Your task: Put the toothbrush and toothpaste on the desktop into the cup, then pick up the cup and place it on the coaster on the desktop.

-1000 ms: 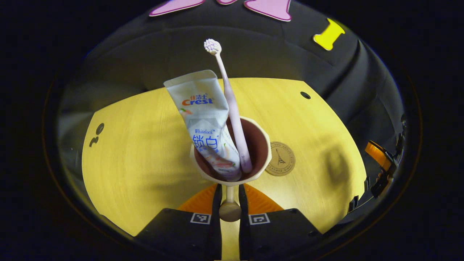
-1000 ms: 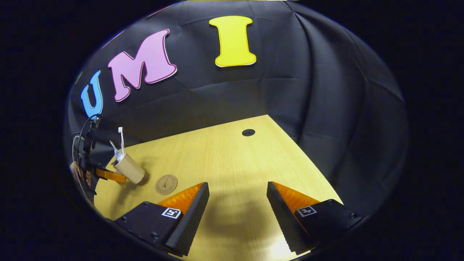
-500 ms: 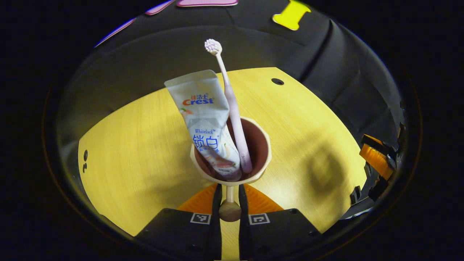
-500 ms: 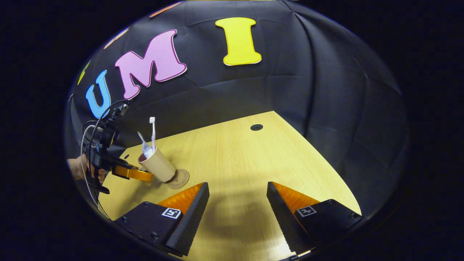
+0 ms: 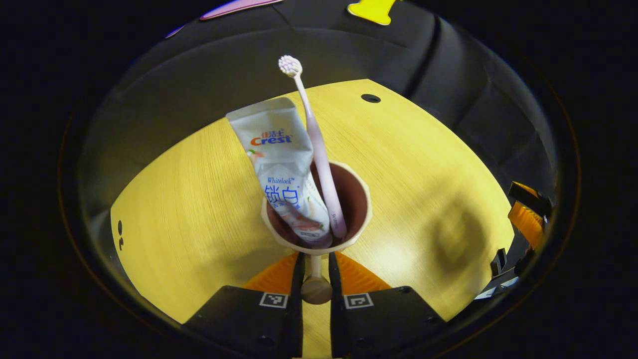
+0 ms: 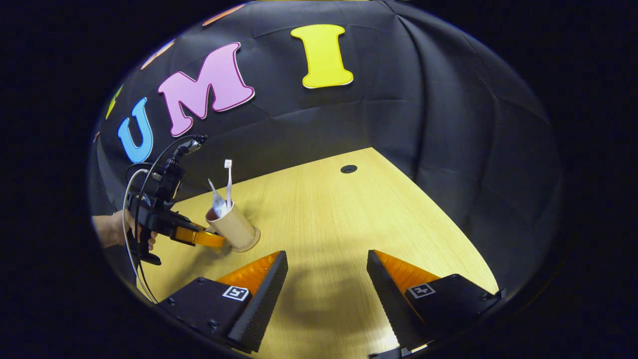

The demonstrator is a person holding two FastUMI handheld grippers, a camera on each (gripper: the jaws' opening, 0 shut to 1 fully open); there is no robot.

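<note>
On wood-grain desktop [image 6: 339, 224]: left gripper [image 5: 315, 279] fingers clamp cup [image 5: 319, 209] handle; cup seemingly on round coaster [image 6: 251, 242]; right gripper [image 6: 326, 284] fingers wide.

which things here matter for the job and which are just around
Job:
cup
toothbrush
toothpaste
coaster, under the cup
left tongs, shut on the cup's handle

Just around:
right tongs, open
desk
desk hole

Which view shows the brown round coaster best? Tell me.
The right gripper view: the brown round coaster's edge peeks out beneath the beige cup. In the left gripper view the cup, held at its handle by the left gripper, covers it.
</note>
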